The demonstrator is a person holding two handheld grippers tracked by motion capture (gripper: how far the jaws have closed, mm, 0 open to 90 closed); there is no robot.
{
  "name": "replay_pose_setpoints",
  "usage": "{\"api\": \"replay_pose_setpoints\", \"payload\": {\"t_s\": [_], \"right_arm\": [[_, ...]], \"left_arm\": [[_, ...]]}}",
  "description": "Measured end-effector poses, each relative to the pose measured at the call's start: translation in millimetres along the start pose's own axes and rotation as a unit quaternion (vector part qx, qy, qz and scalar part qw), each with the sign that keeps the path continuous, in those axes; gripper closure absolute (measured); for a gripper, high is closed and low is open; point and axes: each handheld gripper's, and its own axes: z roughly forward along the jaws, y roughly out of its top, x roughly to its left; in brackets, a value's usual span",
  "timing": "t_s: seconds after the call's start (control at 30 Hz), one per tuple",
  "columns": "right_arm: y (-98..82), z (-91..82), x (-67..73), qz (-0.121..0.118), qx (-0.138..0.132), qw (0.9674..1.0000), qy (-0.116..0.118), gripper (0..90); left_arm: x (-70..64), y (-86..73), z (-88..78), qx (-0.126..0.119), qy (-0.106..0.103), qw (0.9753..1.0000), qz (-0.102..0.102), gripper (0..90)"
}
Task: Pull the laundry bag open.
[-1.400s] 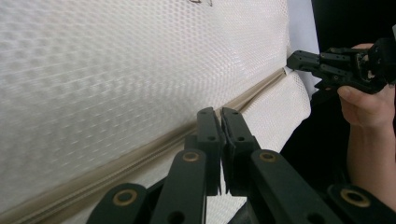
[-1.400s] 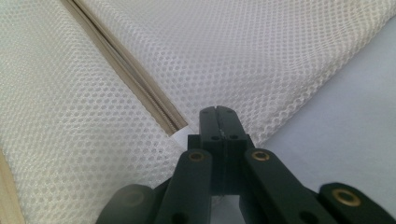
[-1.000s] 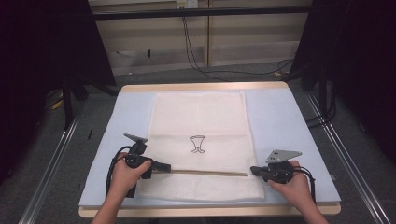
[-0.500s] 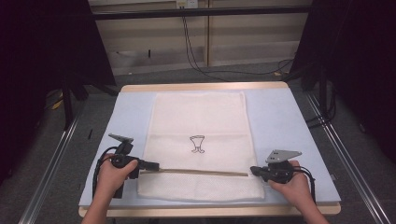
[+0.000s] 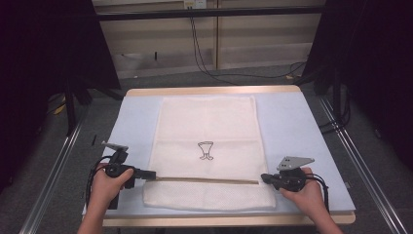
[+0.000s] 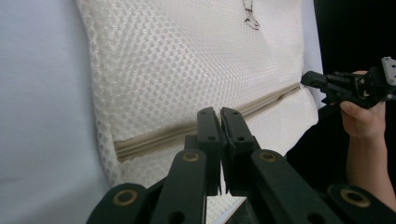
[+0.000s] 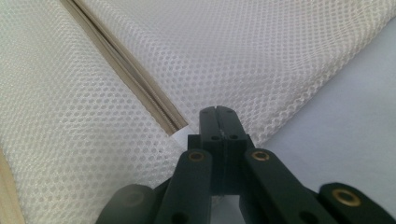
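The mesh laundry bag lies flat on the blue mat of the counter, its zipper running across the near end between your two hands. Your left gripper sits at the zipper's left end with jaws together; whether they pinch the slider or bare tape cannot be told. Your right gripper sits at the right end, jaws likewise together, apparently on the fabric at the zipper's stop. Judge the bag light, limp and prone to bunching: hold it by the stiffer zipper tape or seamed edge, not the open netting. The high view gives the whole layout and the printed emblem; the left gripper view shows the zipper's end near the bag's edge and the opposite hand; the right gripper view resolves the honeycomb weave and the white tab beside the jaws.
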Motion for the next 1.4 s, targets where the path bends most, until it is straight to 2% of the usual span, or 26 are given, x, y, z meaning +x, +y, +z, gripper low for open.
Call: {"api": "replay_pose_setpoints", "payload": {"t_s": [0.5, 0.63, 0.7, 0.8, 0.83, 0.87, 0.9, 0.93, 0.97, 1.0, 1.03, 1.07, 1.1, 1.13, 1.17, 1.2, 1.23, 1.27, 1.3, 1.33, 1.37, 1.4], "right_arm": [[0.3, 0.2, -0.2, -0.002, 0.000, 1.0000, 0.001, 90.0], [0.3, 0.1, -0.1, -0.002, 0.000, 1.0000, 0.000, 90.0], [0.3, 0.2, -0.2, -0.002, 0.000, 1.0000, 0.001, 90.0], [0.6, 0.4, -0.6, -0.001, 0.000, 1.0000, 0.004, 90.0], [0.7, 0.2, -0.4, -0.001, 0.002, 1.0000, 0.002, 90.0], [0.8, 0.1, -0.2, -0.001, 0.002, 1.0000, 0.002, 90.0], [0.8, 0.1, -0.2, -0.001, 0.002, 1.0000, 0.002, 90.0], [0.6, 0.1, -0.2, 0.001, 0.001, 1.0000, 0.000, 90.0], [0.4, -0.1, -0.2, 0.002, 0.000, 1.0000, 0.000, 90.0], [0.4, -0.6, -0.6, -0.002, -0.001, 1.0000, 0.002, 89.9], [0.4, -0.6, -0.6, -0.002, -0.001, 1.0000, 0.002, 89.9], [0.7, -1.2, -0.8, -0.001, -0.002, 1.0000, 0.002, 87.7], [2.5, -4.7, -2.9, 0.009, -0.014, 0.9999, 0.003, 76.0], [3.5, -7.2, -4.6, 0.010, -0.020, 0.9997, -0.004, 72.6], [3.5, -7.2, -4.6, 0.010, -0.020, 0.9997, -0.004, 72.6], [5.3, -13.4, -8.7, 0.009, -0.041, 0.9987, -0.029, 62.7], [5.3, -13.4, -8.7, 0.009, -0.041, 0.9987, -0.029, 62.7], [5.6, -19.2, -14.2, 0.023, -0.061, 0.9963, -0.055, 53.1], [5.6, -19.2, -14.2, 0.023, -0.061, 0.9963, -0.055, 53.1], [3.2, -22.0, -21.9, 0.032, -0.068, 0.9930, -0.091, 43.1], [1.7, -21.6, -25.1, 0.035, -0.063, 0.9924, -0.100, 38.2], [-1.3, -20.4, -30.0, 0.044, -0.053, 0.9913, -0.112, 33.5]], "left_arm": [[20.3, -5.0, -22.3, -0.015, 0.013, 0.9996, -0.020, 87.4], [26.5, -7.2, -28.6, -0.021, 0.023, 0.9992, -0.026, 87.2], [27.9, -8.2, -30.5, -0.024, 0.035, 0.9987, -0.029, 87.2], [31.7, -9.2, -33.2, -0.024, 0.037, 0.9984, -0.036, 86.9], [31.8, -9.4, -34.2, -0.025, 0.053, 0.9977, -0.034, 86.4], [31.8, -9.4, -34.2, -0.025, 0.053, 0.9977, -0.034, 90.0], [31.6, -9.6, -36.8, -0.032, 0.090, 0.9951, -0.024, 90.0], [33.7, -10.2, -40.5, -0.040, 0.086, 0.9953, -0.020, 78.1], [35.2, -12.0, -43.8, -0.063, 0.069, 0.9955, -0.019, 71.6], [34.9, -12.2, -45.0, -0.065, 0.077, 0.9948, -0.014, 71.9], [34.9, -12.2, -45.0, -0.065, 0.077, 0.9948, -0.014, 71.4], [34.7, -11.7, -46.3, -0.072, 0.092, 0.9931, -0.009, 68.8], [34.3, -11.0, -46.5, -0.095, 0.097, 0.9907, -0.005, 64.8], [32.8, -8.6, -46.1, -0.119, 0.109, 0.9867, 0.022, 64.6], [32.8, -8.6, -46.1, -0.119, 0.109, 0.9867, 0.022, 62.4], [31.6, -6.9, -43.9, -0.139, 0.132, 0.9801, 0.051, 58.3], [31.6, -6.9, -43.9, -0.139, 0.132, 0.9801, 0.051, 53.4], [30.3, -5.3, -38.9, -0.171, 0.159, 0.9690, 0.080, 49.9], [30.3, -5.3, -38.9, -0.171, 0.159, 0.9690, 0.080, 49.7], [29.4, -2.7, -35.2, -0.186, 0.180, 0.9622, 0.086, 46.7], [29.8, -1.2, -31.9, -0.199, 0.193, 0.9551, 0.106, 42.6], [30.2, -0.3, -30.4, -0.204, 0.205, 0.9495, 0.121, 37.2]]}}
